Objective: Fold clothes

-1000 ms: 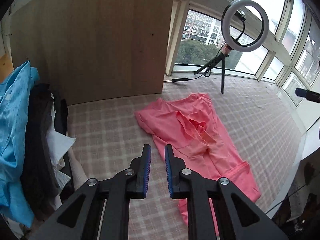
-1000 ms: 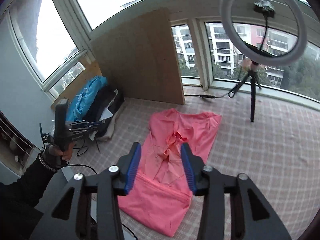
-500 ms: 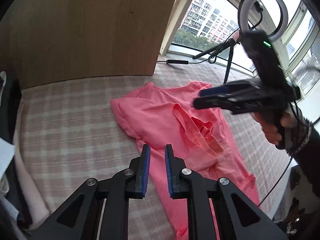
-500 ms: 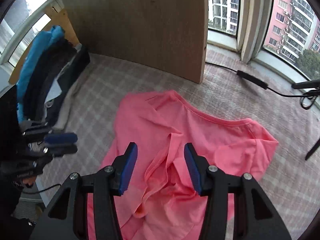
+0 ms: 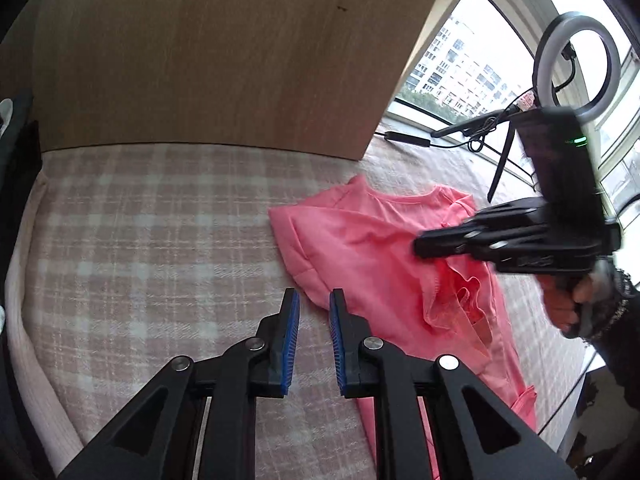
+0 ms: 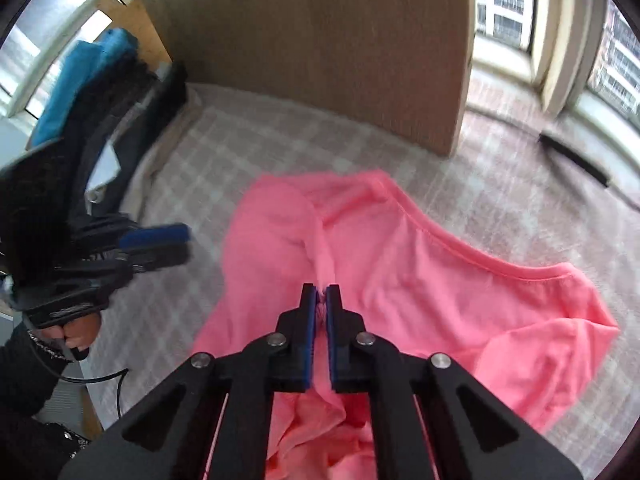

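The right claw point(image 6: 321, 296) pinches the pink T-shirt's point(image 6: 440, 292) ridge to lift it flat; the left claw point(image 5: 314, 300), nearly clenched and empty, waits at seven o'clock by its sleeve.

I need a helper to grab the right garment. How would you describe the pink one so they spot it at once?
Start at the tall light wooden board standing on the checked pink-and-white cloth. Just in front lies a crumpled coral-pink knit T-shirt, pinched by the right gripper. The blue and dark clothes are piled aside.
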